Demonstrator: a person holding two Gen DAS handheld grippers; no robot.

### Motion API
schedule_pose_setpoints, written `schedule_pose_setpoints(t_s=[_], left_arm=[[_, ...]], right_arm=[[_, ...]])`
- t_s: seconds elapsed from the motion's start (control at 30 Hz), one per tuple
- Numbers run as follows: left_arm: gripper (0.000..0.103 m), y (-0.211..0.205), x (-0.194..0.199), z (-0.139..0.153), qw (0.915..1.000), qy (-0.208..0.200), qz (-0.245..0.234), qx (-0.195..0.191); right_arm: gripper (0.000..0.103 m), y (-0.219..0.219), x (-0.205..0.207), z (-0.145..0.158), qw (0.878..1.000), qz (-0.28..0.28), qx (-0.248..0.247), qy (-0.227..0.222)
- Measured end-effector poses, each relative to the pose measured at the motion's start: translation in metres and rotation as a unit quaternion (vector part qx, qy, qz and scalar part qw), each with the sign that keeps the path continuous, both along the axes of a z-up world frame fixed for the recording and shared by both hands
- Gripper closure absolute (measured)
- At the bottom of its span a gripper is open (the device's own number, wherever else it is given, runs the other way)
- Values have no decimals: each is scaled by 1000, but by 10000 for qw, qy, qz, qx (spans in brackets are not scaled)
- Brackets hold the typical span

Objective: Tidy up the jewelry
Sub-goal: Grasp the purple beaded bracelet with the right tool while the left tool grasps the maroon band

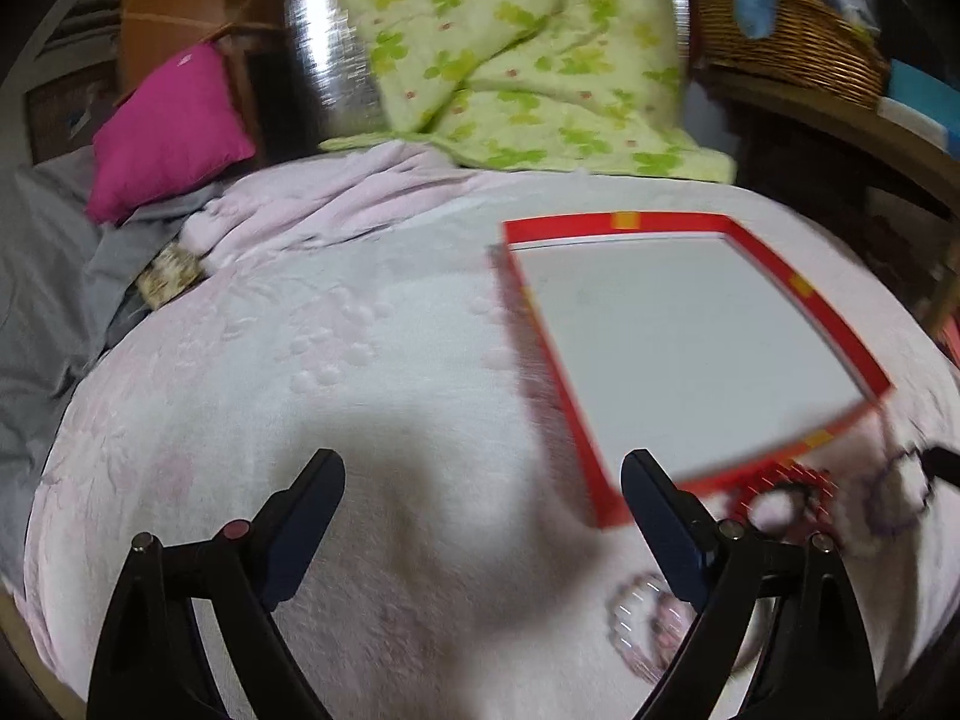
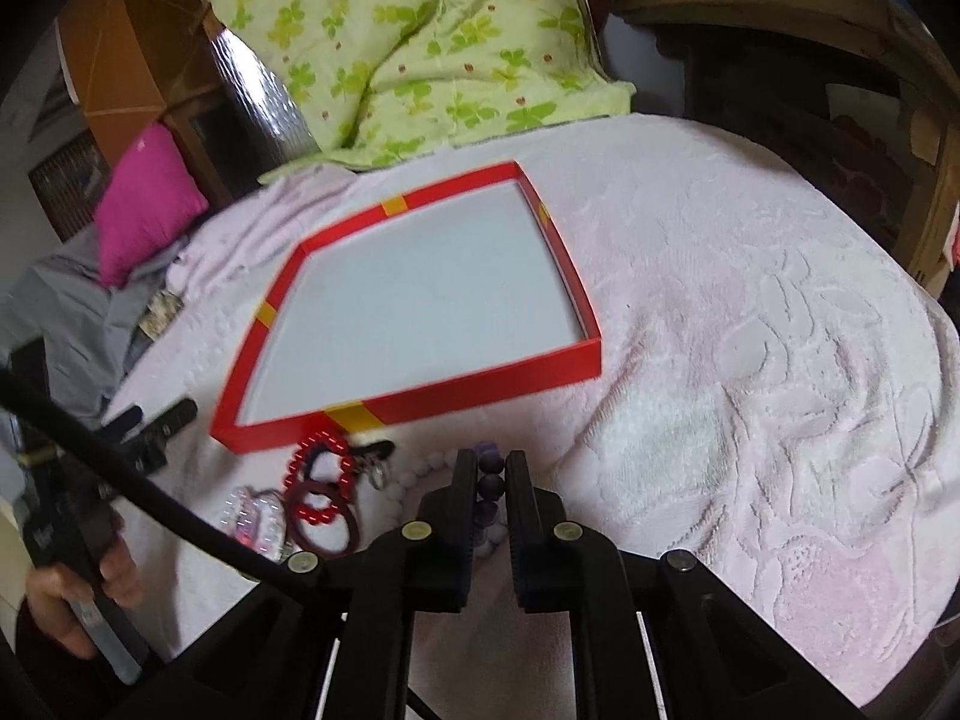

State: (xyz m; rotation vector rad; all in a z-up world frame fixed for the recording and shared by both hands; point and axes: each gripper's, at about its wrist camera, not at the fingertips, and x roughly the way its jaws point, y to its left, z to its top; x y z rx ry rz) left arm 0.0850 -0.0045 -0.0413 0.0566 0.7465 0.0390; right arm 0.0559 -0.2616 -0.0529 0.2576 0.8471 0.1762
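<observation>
A shallow red tray [image 2: 480,384] with a white floor lies on the pale pink bedspread [image 2: 750,360]; it also shows in the left wrist view [image 1: 552,360]. In front of it lie a red bead bracelet [image 2: 321,444], a dark red bangle [image 2: 324,519], a clear crystal bracelet [image 2: 252,519] and a dark clip [image 2: 375,450]. My right gripper [image 2: 492,468] is shut on a purple bead bracelet [image 2: 489,486] just above the bedspread. My left gripper [image 1: 480,474] is open and empty, left of the tray's near corner, with the crystal bracelet [image 1: 642,618] and red beads [image 1: 780,483] by its right finger.
A green floral quilt [image 2: 432,48] is piled behind the tray. A magenta cushion [image 2: 150,192] and grey cloth [image 2: 72,300] lie at the left. A wicker basket [image 1: 792,42] stands on wooden furniture at the back right.
</observation>
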Motion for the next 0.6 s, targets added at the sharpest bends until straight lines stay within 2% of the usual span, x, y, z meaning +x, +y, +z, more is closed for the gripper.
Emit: schedule_pose_setpoints(t_s=[0.23, 0.4, 0.6], left_arm=[[9, -40, -17, 2, 9946, -149, -1015, 137], [31, -60, -20, -4, 9846, 73, -1748, -70], [32, -78, -17, -10, 9721, 254, -2319, -250]], right_arm=[[93, -4, -6, 10, 9991, -1, 293, -303], [93, -9, -8, 13, 9981, -10, 502, -369], [93, -10, -9, 15, 9971, 16, 644, -407]])
